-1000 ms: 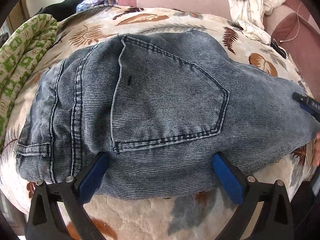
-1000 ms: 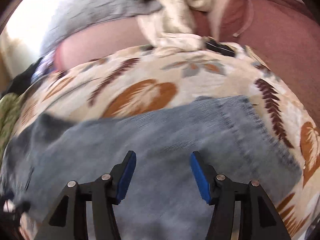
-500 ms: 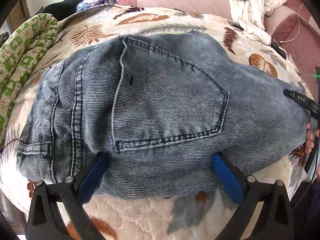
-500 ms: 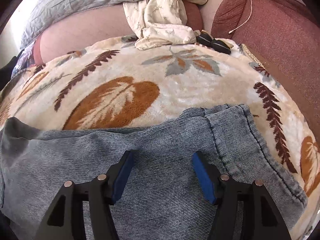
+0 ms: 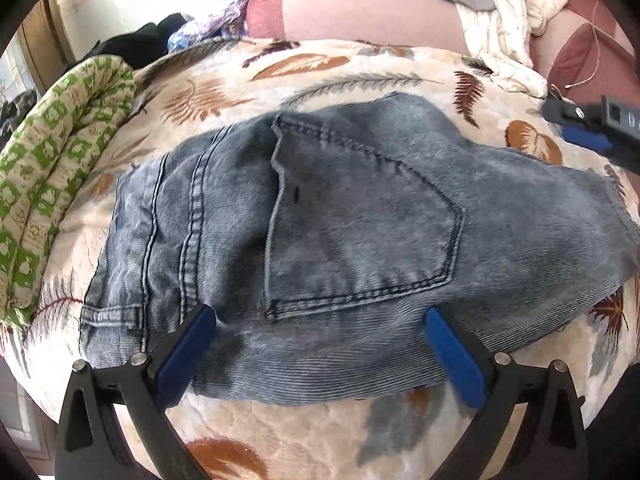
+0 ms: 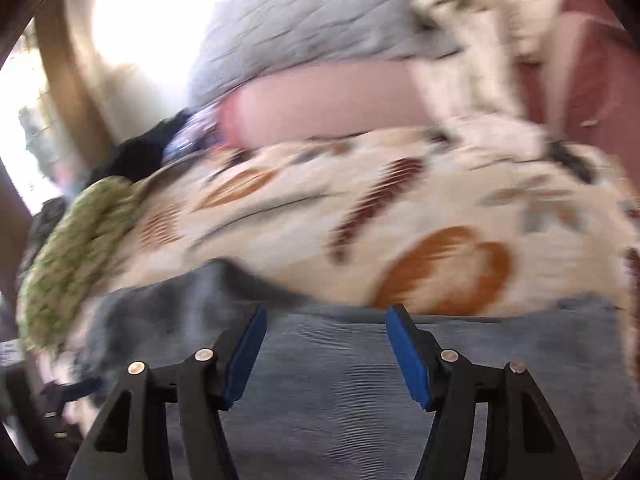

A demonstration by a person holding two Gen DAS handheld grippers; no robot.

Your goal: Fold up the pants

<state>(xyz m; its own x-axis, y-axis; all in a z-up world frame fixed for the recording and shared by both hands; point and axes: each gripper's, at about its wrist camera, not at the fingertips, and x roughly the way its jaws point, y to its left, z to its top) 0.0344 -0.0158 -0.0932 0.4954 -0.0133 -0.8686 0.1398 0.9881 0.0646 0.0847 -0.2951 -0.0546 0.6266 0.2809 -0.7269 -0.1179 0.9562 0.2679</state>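
Observation:
Blue jeans (image 5: 360, 220) lie folded on a leaf-patterned blanket (image 5: 320, 432), back pocket up and waistband to the left. My left gripper (image 5: 320, 314) stands wide open over their near edge, its blue pads spread on the denim, pinching nothing. The right gripper (image 5: 592, 124) shows in the left wrist view at the far right, above the blanket and clear of the jeans' right end. In its own blurred view the right gripper (image 6: 326, 314) is open above the denim (image 6: 340, 380), with nothing between its pads.
A green-patterned cloth (image 5: 52, 184) is bunched along the blanket's left side. Cream clothing (image 5: 508, 40) and a grey quilt (image 6: 312, 32) lie on the pink sofa back (image 5: 360, 12) behind. Dark clothes are piled at the back left.
The right gripper has lifted off the jeans' right end and swung up and away; its view is now blurred and turned leftward. The left gripper has stayed at the near edge.

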